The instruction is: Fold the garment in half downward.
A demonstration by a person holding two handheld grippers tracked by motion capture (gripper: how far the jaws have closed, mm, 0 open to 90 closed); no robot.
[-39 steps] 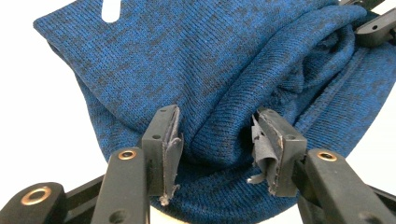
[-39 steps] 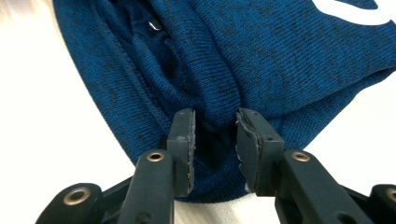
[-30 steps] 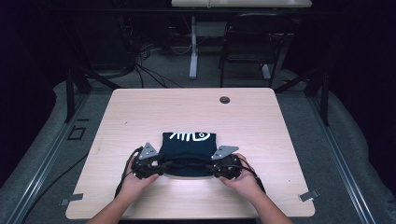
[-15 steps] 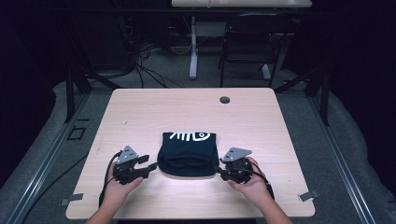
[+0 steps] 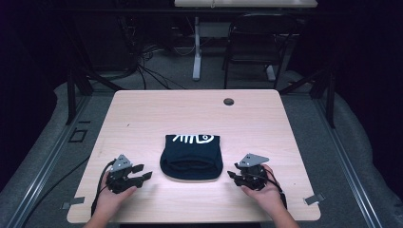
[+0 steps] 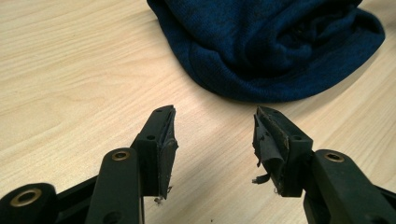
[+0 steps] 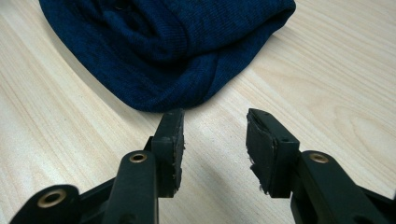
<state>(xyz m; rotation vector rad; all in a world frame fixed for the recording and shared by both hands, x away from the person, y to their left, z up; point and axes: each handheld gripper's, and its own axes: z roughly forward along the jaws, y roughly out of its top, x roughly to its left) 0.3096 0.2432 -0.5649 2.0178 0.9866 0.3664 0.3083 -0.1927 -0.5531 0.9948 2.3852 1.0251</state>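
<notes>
On desk, near centre: folded dark-blue knit garment, soft, light, limp; best taken at its near rolled corners. Left tongs spread, empty. Right tongs just opened, empty, flanking.

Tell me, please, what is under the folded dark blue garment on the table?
The folded dark blue garment lies flat on the light wooden table, whose bare wood shows all around it. Whether anything is under it or inside its folds is hidden by the cloth.
</notes>
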